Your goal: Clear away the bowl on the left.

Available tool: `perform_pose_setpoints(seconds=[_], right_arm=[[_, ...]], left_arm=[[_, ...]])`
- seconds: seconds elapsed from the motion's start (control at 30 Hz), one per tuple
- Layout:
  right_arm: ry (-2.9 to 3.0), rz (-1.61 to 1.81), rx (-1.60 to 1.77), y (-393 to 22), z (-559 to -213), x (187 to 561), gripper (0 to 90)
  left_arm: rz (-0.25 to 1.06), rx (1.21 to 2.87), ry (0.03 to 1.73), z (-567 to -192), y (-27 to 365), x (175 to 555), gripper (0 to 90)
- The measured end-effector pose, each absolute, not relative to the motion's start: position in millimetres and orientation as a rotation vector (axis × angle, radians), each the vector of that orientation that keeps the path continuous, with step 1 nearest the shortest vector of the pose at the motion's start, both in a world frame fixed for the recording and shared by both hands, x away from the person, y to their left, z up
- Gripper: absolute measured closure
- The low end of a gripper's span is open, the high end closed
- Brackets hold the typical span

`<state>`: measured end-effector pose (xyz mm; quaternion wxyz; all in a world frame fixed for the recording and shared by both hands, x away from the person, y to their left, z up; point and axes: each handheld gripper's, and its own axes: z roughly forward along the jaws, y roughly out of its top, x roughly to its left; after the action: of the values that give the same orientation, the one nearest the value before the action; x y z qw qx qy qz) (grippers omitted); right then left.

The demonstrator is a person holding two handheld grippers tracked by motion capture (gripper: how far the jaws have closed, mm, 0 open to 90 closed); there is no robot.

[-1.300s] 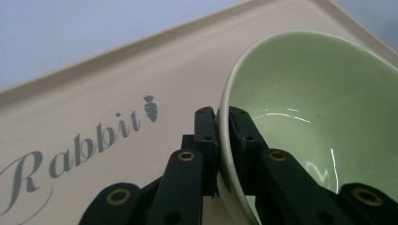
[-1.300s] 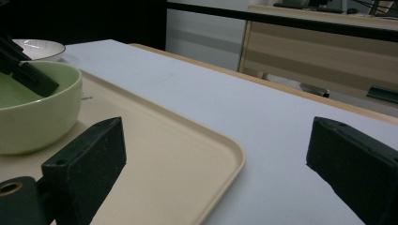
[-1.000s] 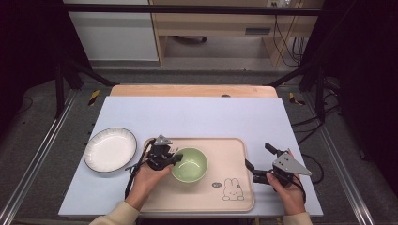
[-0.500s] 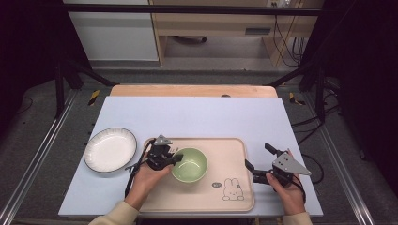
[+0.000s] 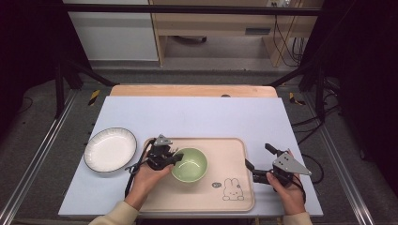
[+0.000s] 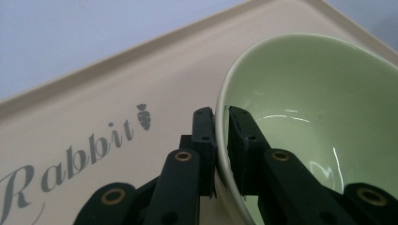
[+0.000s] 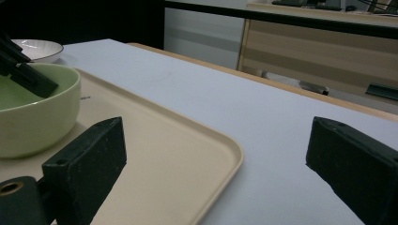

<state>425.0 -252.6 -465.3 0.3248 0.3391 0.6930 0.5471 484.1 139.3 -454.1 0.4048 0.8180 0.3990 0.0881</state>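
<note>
A: From the high view, the green bowl [image 5: 189, 164] sits on the beige tray [image 5: 234, 150], left of the tray's middle. The left gripper [image 5: 174, 157] comes in from the bowl's left side, right at its rim.

B: And the right gripper [image 5: 257, 159]?

A: Off the tray's right edge, over the pale blue table cover [image 5: 202, 115], well apart from the bowl. A white plate [image 5: 110, 149] lies on the cover, left of the tray.

B: Now the left gripper view.

A: Clear as day: the left gripper [image 6: 220, 117] is clamped on the bowl [image 6: 319, 108] wall, one jaw outside the rim, one inside. The pads press the rim between them. The tray [image 6: 84, 112] beneath carries the word "Rabbit" and a small carrot.

B: Right gripper view?

A: The right gripper [image 7: 216, 154] stands wide, nothing between its jaws. The tray's corner [image 7: 225, 154] lies between them, lower down. The bowl [image 7: 37, 117] sits far left, with a black jaw reaching into it, and the plate [image 7: 40, 48] lies beyond.
</note>
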Motion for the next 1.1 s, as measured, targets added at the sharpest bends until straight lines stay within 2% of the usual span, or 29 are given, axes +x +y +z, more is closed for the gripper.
perform_pose_setpoints(seconds=[0.13, 0.2, 0.27, 0.63, 0.8, 1.1], right_arm=[[1.817, 1.438, 0.888, -252.0, -465.2, 424.7, 5.4], [1.814, 1.440, 0.887, -252.2, -465.0, 424.6, 5.5], [1.815, 1.440, 0.888, -252.4, -465.0, 424.6, 5.4], [1.813, 1.444, 0.884, -252.3, -464.7, 424.5, 5.4], [1.813, 1.443, 0.888, -252.8, -464.6, 424.4, 5.4], [1.811, 1.447, 0.887, -252.7, -464.1, 424.1, 5.3]], left_arm=[[0.232, 2.068, 1.002, -453.8, 139.6, 484.2, 76.9], [0.245, 2.071, 1.002, -453.4, 139.6, 483.9, 72.8], [0.285, 2.098, 1.007, -453.5, 138.0, 483.3, 64.3], [0.298, 2.045, 0.944, -439.8, 138.6, 477.0, 44.5], [0.310, 2.003, 0.910, -433.2, 141.4, 477.2, 28.7], [0.362, 1.995, 0.813, -423.8, 142.2, 472.6, 8.4]])
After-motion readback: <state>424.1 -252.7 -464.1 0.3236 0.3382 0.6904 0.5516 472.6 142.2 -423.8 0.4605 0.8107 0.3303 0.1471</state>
